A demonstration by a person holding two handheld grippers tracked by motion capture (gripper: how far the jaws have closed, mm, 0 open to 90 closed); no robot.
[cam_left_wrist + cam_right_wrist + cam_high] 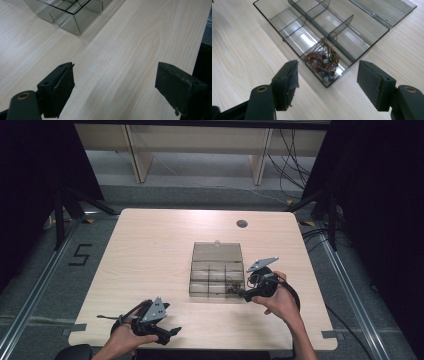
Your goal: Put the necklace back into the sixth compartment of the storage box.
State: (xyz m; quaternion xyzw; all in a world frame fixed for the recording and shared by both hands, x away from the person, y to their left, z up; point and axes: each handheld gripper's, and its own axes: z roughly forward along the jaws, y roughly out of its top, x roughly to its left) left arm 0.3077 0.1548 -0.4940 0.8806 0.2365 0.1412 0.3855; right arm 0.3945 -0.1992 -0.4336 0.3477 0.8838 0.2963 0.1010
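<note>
Right gripper view: right gripper [327, 75], jaws wide and empty, faces the box [274, 18] corner holding a light, limp, tangle-prone bracelet [323, 60], best pinched mid-bundle.

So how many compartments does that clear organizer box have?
6, in two rows of three inside the clear organizer box. The near-right compartment holds a tangle of brown cord and beads; the other five look empty. The open lid lies flat behind.
</note>
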